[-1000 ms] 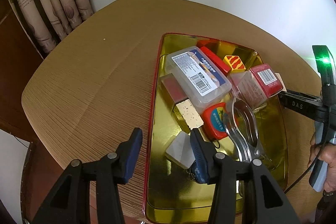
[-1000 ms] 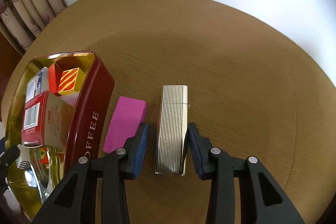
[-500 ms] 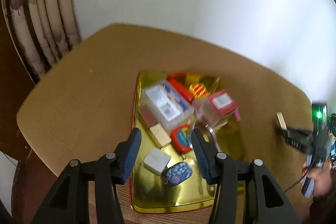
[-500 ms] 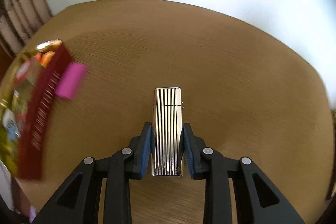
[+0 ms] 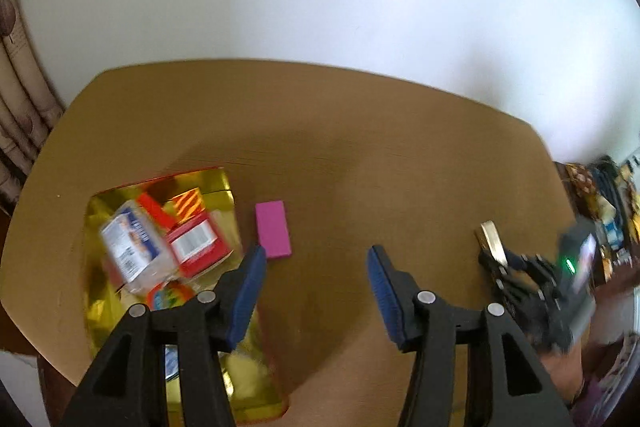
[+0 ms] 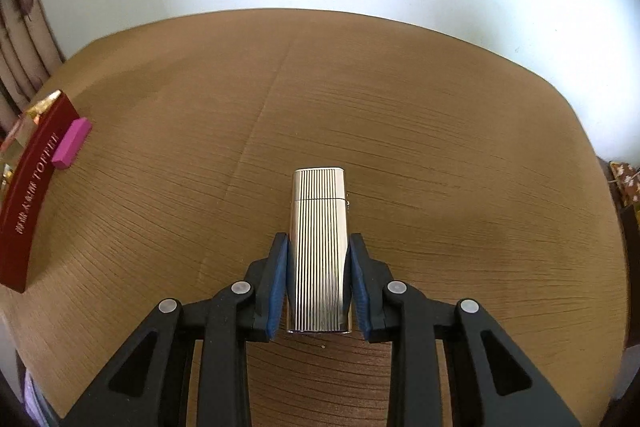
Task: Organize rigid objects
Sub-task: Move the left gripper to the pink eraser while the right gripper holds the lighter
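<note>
The ribbed silver lighter (image 6: 319, 247) sits pinched between the two blue pads (image 6: 278, 291) of the right hand-held gripper (image 6: 319, 291), its lower half between the pads and its capped end pointing away from the camera. The pads press its two long sides. In the right wrist view the wooden surface (image 6: 440, 147) lies below it; whether the lighter touches the wood cannot be told. In the left wrist view the same lighter appears as a pale metal sliver (image 5: 493, 243) at the tip of the right hand-held gripper (image 5: 496, 263), far to the right (that part of the picture is blurred).

A pink block (image 5: 273, 229) lies flat on the surface, just beside the right wall of the tin; from the right wrist camera the pink block (image 6: 72, 143) shows close against the tin's red outer wall (image 6: 32, 195), which carries the word TOFFEE in pale letters.

The tin (image 5: 94, 211) is gold inside and holds a clutter of small things: a clear plastic box with a printed label (image 5: 134, 247), a red box with a barcode (image 5: 198, 245) and a small cube striped orange and yellow (image 5: 189, 203), among others too smeared to name.

The left hand-held gripper (image 5: 316, 267) hangs above the surface with its jaws spread and nothing between them; they have just been opening. Its left pad (image 5: 246, 291) overlaps the tin's right edge in the picture, and its right one (image 5: 384, 291) is over bare wood.
</note>
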Demonstrator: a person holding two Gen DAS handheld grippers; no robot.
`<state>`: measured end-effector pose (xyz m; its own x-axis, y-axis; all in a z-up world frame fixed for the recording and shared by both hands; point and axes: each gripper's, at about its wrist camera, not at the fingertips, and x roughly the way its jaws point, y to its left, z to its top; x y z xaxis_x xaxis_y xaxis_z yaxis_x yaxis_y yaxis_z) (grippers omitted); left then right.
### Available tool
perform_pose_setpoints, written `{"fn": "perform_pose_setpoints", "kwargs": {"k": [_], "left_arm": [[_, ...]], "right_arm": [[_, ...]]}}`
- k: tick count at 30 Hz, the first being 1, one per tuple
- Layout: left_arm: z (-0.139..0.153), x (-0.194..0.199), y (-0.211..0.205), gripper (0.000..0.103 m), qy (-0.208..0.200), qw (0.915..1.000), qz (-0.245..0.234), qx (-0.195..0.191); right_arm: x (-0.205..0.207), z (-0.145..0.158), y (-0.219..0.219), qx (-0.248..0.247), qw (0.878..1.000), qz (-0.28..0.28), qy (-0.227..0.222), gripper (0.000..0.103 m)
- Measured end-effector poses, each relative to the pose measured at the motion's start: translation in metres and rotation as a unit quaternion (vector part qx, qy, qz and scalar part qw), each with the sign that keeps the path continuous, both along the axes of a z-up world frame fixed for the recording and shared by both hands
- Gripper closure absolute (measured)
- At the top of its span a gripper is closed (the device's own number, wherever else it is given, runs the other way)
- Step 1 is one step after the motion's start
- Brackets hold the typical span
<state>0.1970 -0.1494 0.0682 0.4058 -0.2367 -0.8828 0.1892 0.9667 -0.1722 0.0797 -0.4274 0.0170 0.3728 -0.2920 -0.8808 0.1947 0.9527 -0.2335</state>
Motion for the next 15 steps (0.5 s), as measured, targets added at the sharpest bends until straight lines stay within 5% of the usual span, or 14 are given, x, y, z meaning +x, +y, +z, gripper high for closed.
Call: {"fn": "perform_pose_setpoints", "kwargs": {"k": [15], "left_arm": [[-0.058, 0.071, -0.006, 0.049, 0.101, 0.9936, 0.022, 0.045]], "right_arm": [[-0.048, 0.032, -0.051, 0.054, 0.997, 0.013, -0.055, 0.075]]}}
